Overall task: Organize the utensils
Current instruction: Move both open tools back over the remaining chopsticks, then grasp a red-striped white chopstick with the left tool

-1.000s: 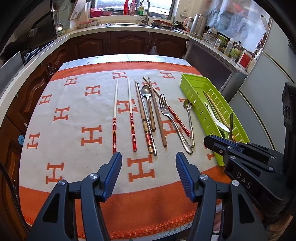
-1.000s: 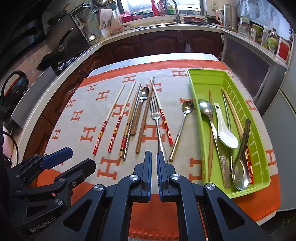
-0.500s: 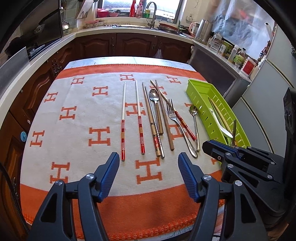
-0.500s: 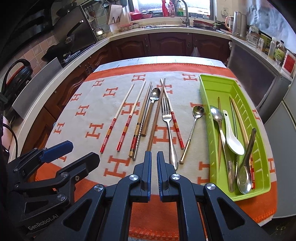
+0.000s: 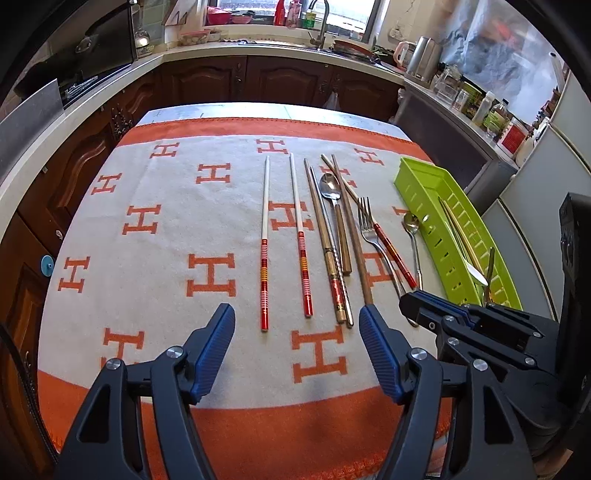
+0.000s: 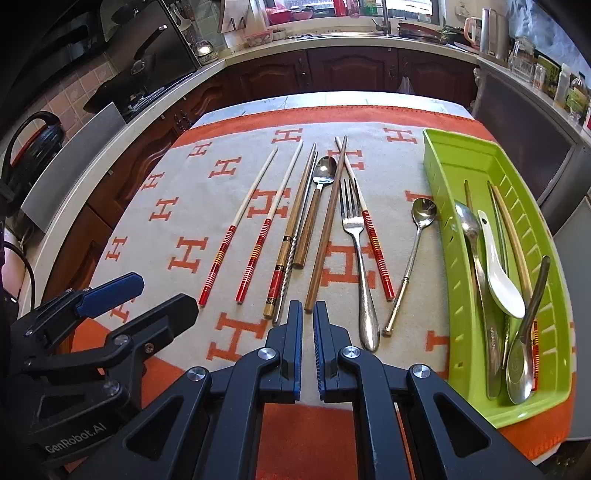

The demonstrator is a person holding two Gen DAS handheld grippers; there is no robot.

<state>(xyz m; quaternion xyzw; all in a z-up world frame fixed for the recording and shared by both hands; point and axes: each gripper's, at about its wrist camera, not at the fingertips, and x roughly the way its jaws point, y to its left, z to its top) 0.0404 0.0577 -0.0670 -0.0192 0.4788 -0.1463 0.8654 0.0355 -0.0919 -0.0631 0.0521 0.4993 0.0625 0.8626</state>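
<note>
Bright daylight from window point(image 5: 332, 14), sharp centre, fisheye-warped dark corners

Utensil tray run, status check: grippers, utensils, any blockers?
Left gripper open, jaws just opening, empty. Right gripper shut, empty. Fork, chopsticks on cloth; green tray part-filled. Nothing in the way.

1. You stood in a kitchen where dark wooden cabinets point(image 5: 207, 81) ran under a pale countertop point(image 6: 332, 40).
2. You faced a bright window point(image 5: 332, 11) behind the tap point(image 5: 325, 22).
3. Your bench wore an orange-and-cream cloth point(image 5: 166, 229).
</note>
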